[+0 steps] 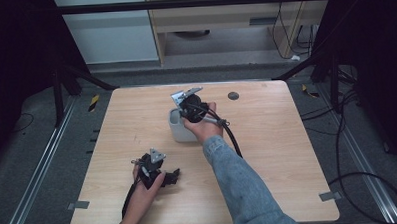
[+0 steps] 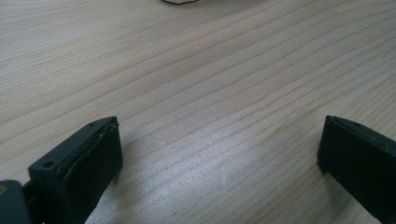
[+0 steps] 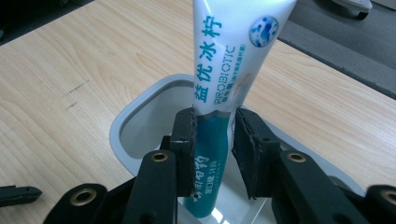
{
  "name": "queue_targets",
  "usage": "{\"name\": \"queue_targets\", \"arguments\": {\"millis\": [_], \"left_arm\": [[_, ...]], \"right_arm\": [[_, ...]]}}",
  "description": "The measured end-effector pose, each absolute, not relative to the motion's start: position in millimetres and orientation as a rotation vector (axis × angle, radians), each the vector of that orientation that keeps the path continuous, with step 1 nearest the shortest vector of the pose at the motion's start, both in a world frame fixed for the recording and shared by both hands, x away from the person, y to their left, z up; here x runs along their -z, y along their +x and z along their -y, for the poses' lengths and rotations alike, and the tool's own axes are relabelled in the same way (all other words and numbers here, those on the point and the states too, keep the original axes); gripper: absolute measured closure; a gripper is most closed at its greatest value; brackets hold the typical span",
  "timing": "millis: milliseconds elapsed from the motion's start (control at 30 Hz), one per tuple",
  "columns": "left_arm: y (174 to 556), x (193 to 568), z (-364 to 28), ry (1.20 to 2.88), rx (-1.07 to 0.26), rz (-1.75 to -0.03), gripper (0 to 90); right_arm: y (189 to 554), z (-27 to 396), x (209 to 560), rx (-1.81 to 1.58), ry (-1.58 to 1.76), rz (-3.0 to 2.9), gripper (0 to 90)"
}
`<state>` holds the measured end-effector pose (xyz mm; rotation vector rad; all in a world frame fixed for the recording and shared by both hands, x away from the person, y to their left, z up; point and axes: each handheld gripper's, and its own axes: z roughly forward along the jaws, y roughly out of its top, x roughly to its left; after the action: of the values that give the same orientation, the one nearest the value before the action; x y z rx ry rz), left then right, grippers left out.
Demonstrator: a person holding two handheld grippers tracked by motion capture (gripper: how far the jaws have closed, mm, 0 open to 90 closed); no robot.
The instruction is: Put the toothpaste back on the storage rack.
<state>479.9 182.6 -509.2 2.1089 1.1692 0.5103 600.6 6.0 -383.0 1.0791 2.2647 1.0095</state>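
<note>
**Toothpaste tube standing in a grey cup between slackened jaws**

A pale wooden table (image 1: 268, 154) takes up the middle of the high view, with dark floor, cables and metal rails around it. A small dark round disc (image 1: 233, 96) lies on the tabletop near the far edge.

A person's two arms come in from the near edge. The right arm, in a blue denim sleeve (image 1: 239, 185), reaches forward to the middle of the table; the left arm is bare and stays near the front edge.

A light grey cup (image 3: 122, 133) with rounded corners stands at the centre of the table, just under the right hand. The right gripper (image 3: 214, 135) points down into its mouth. A white and teal toothpaste tube (image 3: 229, 60) stands upright inside the cup, its lower end down in the cup and its printed upper part rising past the jaws. The tube sits between the two black jaws: the left pad lies against its side, while a narrow gap shows at the right pad, so the grip is released rather than clenched.

The left gripper (image 2: 219, 149) rests low over bare wood near the front left of the table, well apart from the cup. Its jaws stand wide apart with nothing between them
</note>
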Motion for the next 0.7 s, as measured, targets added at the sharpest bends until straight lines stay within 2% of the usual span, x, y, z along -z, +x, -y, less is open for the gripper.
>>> {"name": "queue_targets", "arguments": {"millis": [700], "left_arm": [[480,509,-182,2.112,-0.51,-1.166,0.0]], "right_arm": [[589,6,359,-0.949,1.033,-2.27,61.2]]}}
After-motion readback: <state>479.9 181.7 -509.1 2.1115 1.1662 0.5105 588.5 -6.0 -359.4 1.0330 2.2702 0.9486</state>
